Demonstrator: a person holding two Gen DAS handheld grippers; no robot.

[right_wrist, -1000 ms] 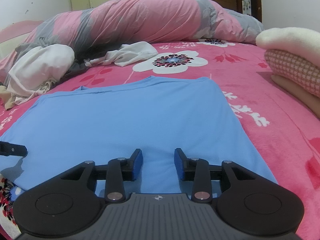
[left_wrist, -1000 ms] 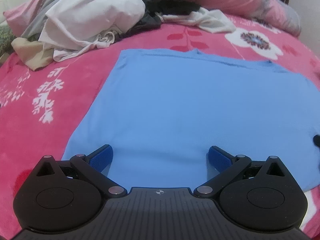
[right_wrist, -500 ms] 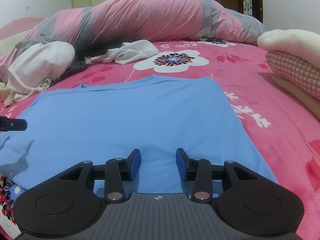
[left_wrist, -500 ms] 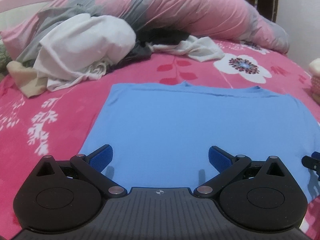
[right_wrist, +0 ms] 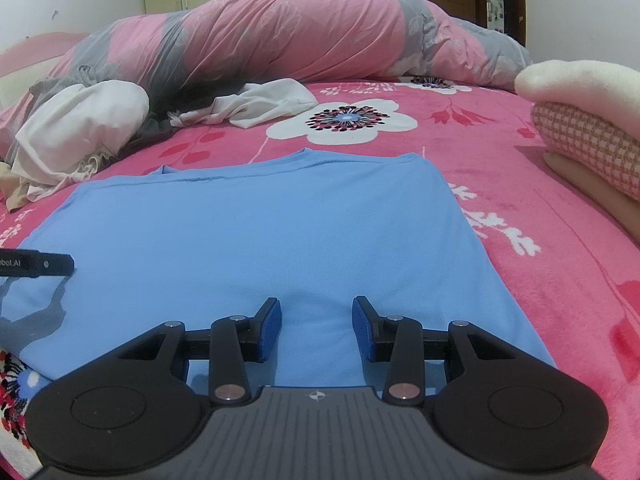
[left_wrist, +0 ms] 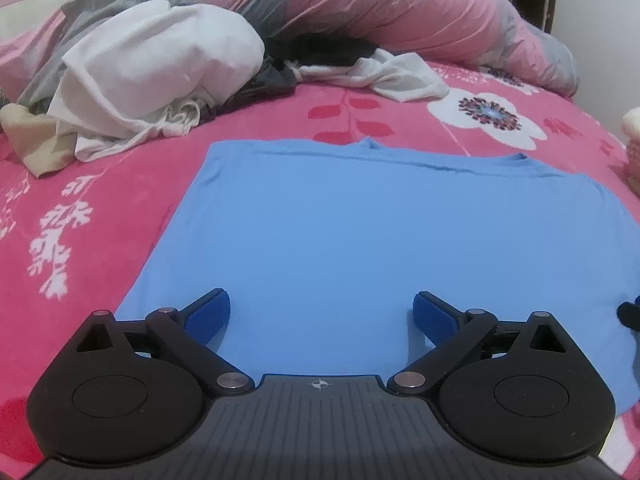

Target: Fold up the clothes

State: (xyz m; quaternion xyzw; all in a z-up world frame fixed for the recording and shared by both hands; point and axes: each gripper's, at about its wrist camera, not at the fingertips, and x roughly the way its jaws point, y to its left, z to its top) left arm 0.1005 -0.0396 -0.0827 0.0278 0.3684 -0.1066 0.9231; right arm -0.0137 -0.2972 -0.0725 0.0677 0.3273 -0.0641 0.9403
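A light blue garment (left_wrist: 360,236) lies flat as a rectangle on the pink flowered bedspread (left_wrist: 80,216); it also shows in the right wrist view (right_wrist: 260,232). My left gripper (left_wrist: 322,314) is wide open and empty above the garment's near edge, towards its left side. My right gripper (right_wrist: 317,322) is open with a narrower gap, empty, over the near edge towards the right side. A tip of the left gripper shows at the left edge of the right wrist view (right_wrist: 44,263).
A heap of white and grey clothes (left_wrist: 152,80) lies at the back left. A crumpled white cloth (left_wrist: 392,76) lies behind the garment. A rolled pink-grey quilt (right_wrist: 300,36) runs along the back. Folded items (right_wrist: 588,120) are stacked at the right.
The left gripper tilted up and then settled back a little lower over the near edge. The right gripper opened slightly and barely moved. The garment stayed flat.
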